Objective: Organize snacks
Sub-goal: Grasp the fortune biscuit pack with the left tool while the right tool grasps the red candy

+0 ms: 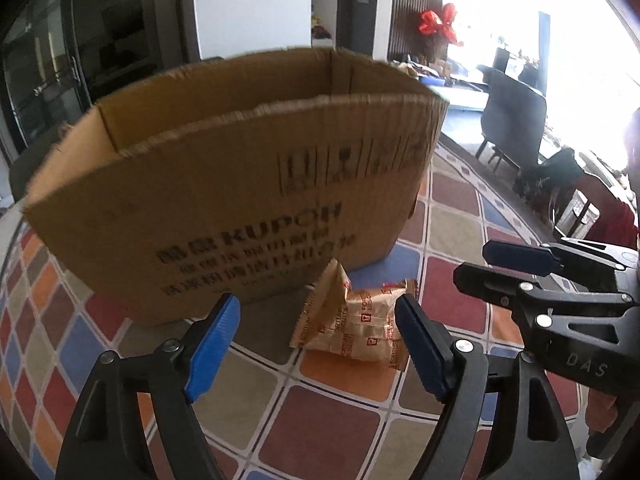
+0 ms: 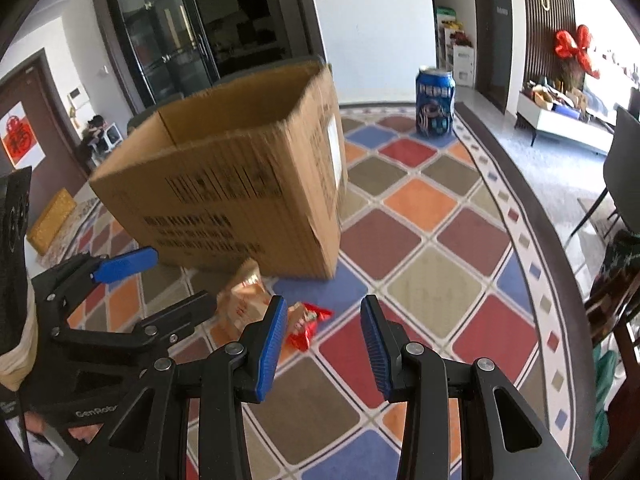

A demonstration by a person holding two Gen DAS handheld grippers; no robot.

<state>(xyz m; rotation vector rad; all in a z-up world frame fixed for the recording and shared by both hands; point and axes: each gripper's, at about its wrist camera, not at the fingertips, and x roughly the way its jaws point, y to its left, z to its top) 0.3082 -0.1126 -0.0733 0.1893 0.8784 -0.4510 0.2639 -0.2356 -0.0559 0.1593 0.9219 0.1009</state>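
An open cardboard box (image 1: 224, 184) stands on the patterned tablecloth (image 1: 328, 420). Just in front of it lie tan snack packets (image 1: 352, 328), one leaning on the box wall. My left gripper (image 1: 316, 320) hangs open over the cloth, and the tan packets lie past its right finger, not touched. In the right wrist view the box (image 2: 240, 184) is left of centre, with the tan packets (image 2: 244, 300) and a red snack packet (image 2: 310, 328) on the cloth before it. My right gripper (image 2: 324, 312) is open with nothing between its fingers. The red packet is partly hidden behind its left finger.
A blue Pepsi can (image 2: 435, 102) stands at the far side of the table. The table's rounded edge (image 2: 532, 240) curves along the right, with dark chairs (image 2: 624, 176) beyond. A yellow packet (image 2: 52, 220) lies left of the box. The two grippers hang close side by side.
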